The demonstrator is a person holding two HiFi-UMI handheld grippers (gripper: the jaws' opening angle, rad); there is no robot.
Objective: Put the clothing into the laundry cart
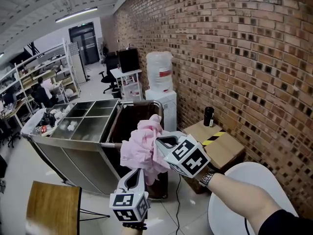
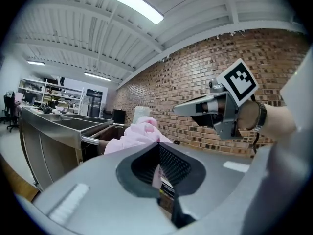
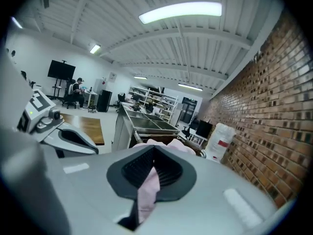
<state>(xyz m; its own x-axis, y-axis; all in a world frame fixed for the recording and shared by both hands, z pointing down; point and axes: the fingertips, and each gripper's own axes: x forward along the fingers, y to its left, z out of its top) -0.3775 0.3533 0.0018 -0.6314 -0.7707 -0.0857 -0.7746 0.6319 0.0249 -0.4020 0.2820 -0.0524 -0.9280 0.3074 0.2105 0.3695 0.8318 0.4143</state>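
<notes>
A pink garment point(image 1: 142, 148) hangs bunched in the air between both grippers. My left gripper point(image 1: 136, 176) is shut on its lower part, and a strip of pink cloth point(image 2: 156, 173) shows pinched between the pads. My right gripper point(image 1: 164, 142) is shut on the garment's right side, with pink fabric point(image 3: 148, 192) trailing out of its jaws. The garment hangs over the near rim of the laundry cart's dark bin point(image 1: 128, 124), which adjoins a stainless steel cart point(image 1: 78, 146) with several open compartments. Each gripper shows in the other's view: the right gripper point(image 2: 178, 110) and the left gripper point(image 3: 73, 138).
A brick wall runs along the right. A water dispenser point(image 1: 161, 89) stands behind the bin. A cardboard box point(image 1: 222, 148) with a black bottle point(image 1: 209, 116) sits by the wall. A white round table point(image 1: 242, 185) is near right, and a wooden board point(image 1: 51, 204) near left.
</notes>
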